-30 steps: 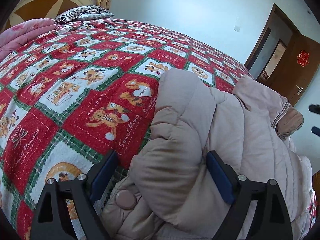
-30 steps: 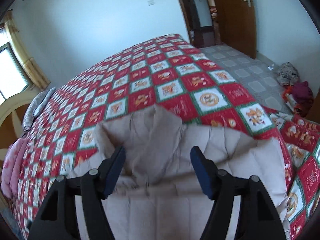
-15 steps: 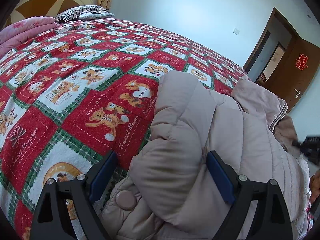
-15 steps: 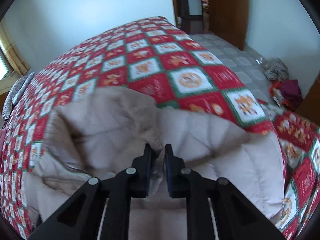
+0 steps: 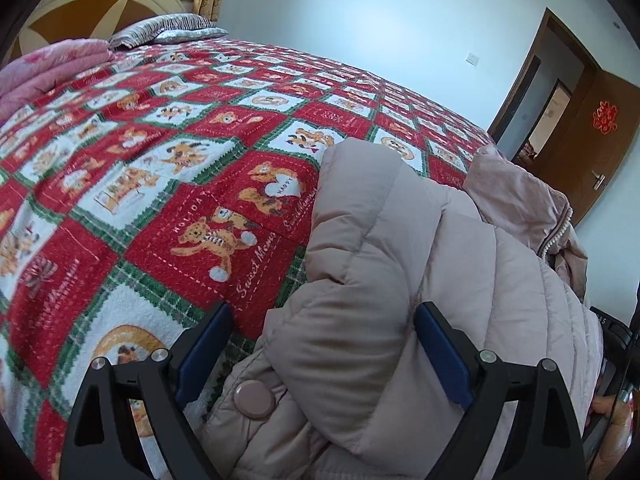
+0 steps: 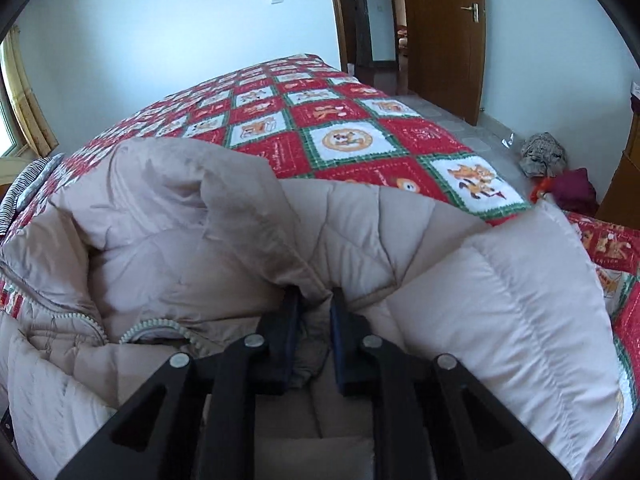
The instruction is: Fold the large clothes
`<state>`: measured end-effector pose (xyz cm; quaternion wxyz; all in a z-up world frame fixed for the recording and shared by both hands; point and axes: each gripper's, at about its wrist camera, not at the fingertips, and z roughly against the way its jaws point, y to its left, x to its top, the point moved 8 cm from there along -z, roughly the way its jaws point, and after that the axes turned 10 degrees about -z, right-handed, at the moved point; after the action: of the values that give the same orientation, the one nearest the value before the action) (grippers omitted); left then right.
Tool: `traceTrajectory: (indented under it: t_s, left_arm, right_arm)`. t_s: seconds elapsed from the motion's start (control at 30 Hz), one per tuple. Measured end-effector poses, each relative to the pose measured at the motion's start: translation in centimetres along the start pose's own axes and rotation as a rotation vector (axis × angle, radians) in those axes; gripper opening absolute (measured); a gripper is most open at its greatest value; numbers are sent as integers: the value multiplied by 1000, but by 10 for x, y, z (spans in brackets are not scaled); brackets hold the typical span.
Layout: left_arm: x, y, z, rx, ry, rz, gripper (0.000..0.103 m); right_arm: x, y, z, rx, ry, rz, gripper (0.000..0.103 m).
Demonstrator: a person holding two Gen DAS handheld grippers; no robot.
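A large beige-pink puffer jacket (image 5: 420,264) lies on a bed with a red, white and green bear-print blanket (image 5: 180,168). My left gripper (image 5: 320,344) is open, its blue-padded jaws on either side of a padded fold near a round snap button (image 5: 254,399). My right gripper (image 6: 314,308) is shut on a fold of the jacket (image 6: 240,240) near the collar, and the fabric bunches up around the pinch. The jacket's zipper (image 6: 154,326) shows at lower left in the right wrist view.
A pink folded quilt (image 5: 44,68) and a striped pillow (image 5: 168,28) lie at the head of the bed. A wooden door (image 6: 440,36) stands open beyond the bed's foot. Clothes (image 6: 556,172) lie heaped on the tiled floor to the right.
My right gripper went from wide open to shut on the jacket's fold, then pulled it up and toward me. My left gripper stayed open over the jacket, nearly still.
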<state>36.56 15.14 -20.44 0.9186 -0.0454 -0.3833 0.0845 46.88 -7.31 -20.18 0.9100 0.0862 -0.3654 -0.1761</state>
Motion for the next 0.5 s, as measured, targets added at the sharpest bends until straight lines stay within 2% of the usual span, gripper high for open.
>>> traceTrajectory:
  t_s: [0.1, 0.13, 0.23, 0.37, 0.5]
  left_arm:
    - [15, -29, 21, -7, -37, -139, 93]
    - [27, -48, 34, -29, -81, -202, 93]
    - [63, -92, 53, -99, -162, -282, 93]
    - [104, -137, 35, -149, -142, -273, 93]
    - [124, -170, -2, -162, -100, -247, 93]
  right_arm:
    - [1, 0, 0, 9, -6, -4, 17]
    - [1, -1, 1, 15, -8, -8, 17]
    - [0, -3, 2, 24, -9, -14, 17]
    - [-1, -2, 2, 22, -13, -11, 17]
    - [-1, -2, 2, 21, -13, -15, 17]
